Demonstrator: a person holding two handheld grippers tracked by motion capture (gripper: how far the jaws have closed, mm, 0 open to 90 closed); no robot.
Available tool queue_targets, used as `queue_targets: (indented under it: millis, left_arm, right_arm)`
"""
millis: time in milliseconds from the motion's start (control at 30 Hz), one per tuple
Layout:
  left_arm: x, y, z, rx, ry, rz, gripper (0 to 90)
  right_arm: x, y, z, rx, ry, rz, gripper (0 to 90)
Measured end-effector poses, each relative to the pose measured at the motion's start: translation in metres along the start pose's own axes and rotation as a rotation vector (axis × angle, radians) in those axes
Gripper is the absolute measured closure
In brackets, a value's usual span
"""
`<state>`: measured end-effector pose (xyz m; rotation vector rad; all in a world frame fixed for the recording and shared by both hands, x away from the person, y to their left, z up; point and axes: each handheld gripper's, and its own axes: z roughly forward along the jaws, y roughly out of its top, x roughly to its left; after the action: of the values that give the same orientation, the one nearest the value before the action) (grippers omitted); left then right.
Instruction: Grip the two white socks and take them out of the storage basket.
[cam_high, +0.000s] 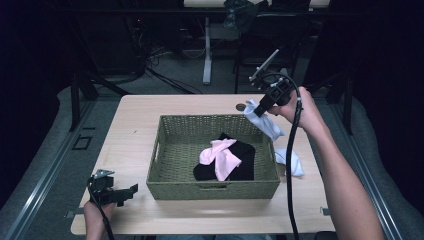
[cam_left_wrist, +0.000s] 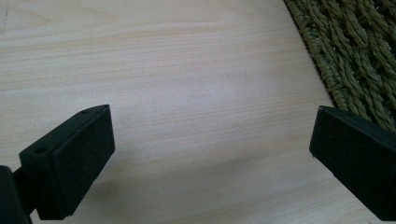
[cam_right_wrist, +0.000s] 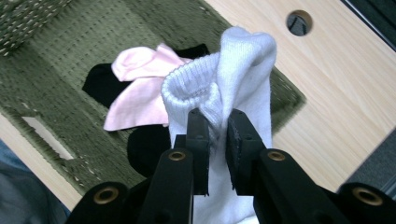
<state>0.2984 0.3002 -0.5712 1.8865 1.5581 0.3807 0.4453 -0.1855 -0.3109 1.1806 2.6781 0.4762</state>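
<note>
- My right tool (cam_right_wrist: 217, 135) grips a white sock (cam_right_wrist: 243, 70) by its cuff, above the basket (cam_high: 165, 150).
- My left tool (cam_left_wrist: 210, 154) rests released on the table (cam_left_wrist: 187, 70).

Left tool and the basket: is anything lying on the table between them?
No. In the high view the left tool sits just off the basket, with bare table between. The left gripper view shows plain wood up to the weave.

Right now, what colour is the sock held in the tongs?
White ribbed sock; clearest in the right gripper view.
</note>
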Motion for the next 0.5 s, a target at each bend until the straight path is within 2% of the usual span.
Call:
queue_targets:
  millis: [133,233,333,433,467,500]
  left_arm:
    - [0.000,0.000,0.000,-0.005,0.004,-0.002,0.3]
    - [0.000,0.000,0.000,-0.005,0.004,0.000,0.3]
    - [0.000,0.000,0.000,-0.005,0.004,0.001,0.3]
    - [0.000,0.000,-0.001,-0.005,0.005,0.001,0.3]
    - [0.000,0.000,-0.001,-0.005,0.005,0.001,0.3]
    - [0.000,0.000,-0.001,-0.007,0.006,0.002,0.3]
  right_arm:
    - [-0.008,-0.009,-0.003,-0.010,-0.006,0.032,80.9]
    - [-0.020,-0.023,-0.004,-0.008,-0.022,0.070,80.9]
    - [-0.027,-0.030,-0.004,-0.009,-0.032,0.085,80.9]
    - [-0.040,-0.043,0.001,0.010,-0.042,0.120,80.9]
    - [-0.040,-0.043,0.001,0.010,-0.042,0.120,80.9]
    - [-0.048,-0.050,0.005,0.019,-0.043,0.142,80.9]
